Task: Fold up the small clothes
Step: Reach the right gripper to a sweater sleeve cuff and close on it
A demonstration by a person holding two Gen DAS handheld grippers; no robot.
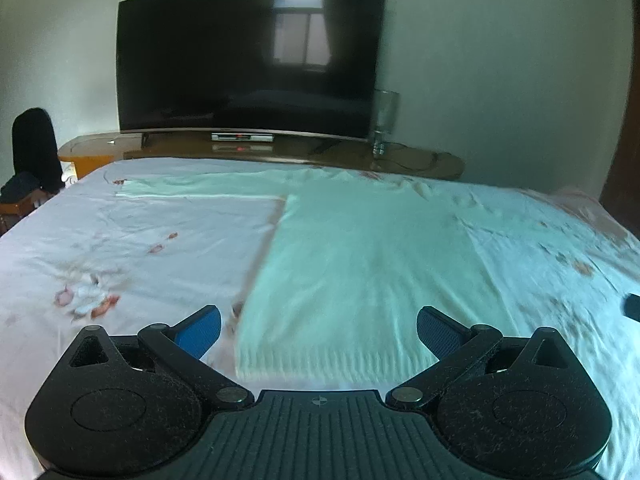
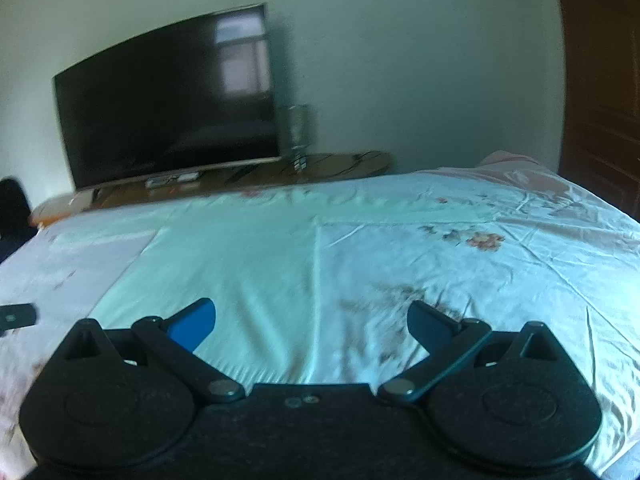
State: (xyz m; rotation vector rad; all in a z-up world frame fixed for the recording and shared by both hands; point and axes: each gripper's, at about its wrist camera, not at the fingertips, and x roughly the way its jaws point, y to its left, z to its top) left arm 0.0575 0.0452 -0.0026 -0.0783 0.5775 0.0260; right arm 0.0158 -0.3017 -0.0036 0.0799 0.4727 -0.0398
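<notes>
A pale mint knitted sweater (image 1: 360, 264) lies flat on the bed, ribbed hem nearest me and one sleeve (image 1: 200, 190) stretched out to the left. My left gripper (image 1: 318, 330) hovers open just above the hem, its blue pads spread about as wide as the body of the garment, holding nothing. In the right wrist view the same sweater (image 2: 224, 276) fills the centre left, its right edge running up the middle. My right gripper (image 2: 312, 326) is open over that edge, left finger above the knit, right finger above the floral sheet. Both views are motion-blurred.
The bed is covered by a white floral sheet (image 1: 120, 248). Behind it a low wooden stand (image 1: 280, 152) carries a large dark TV (image 1: 248, 56) and a glass vase (image 1: 384, 120). A dark chair (image 1: 34, 148) stands at far left, a brown door (image 2: 600, 80) at right.
</notes>
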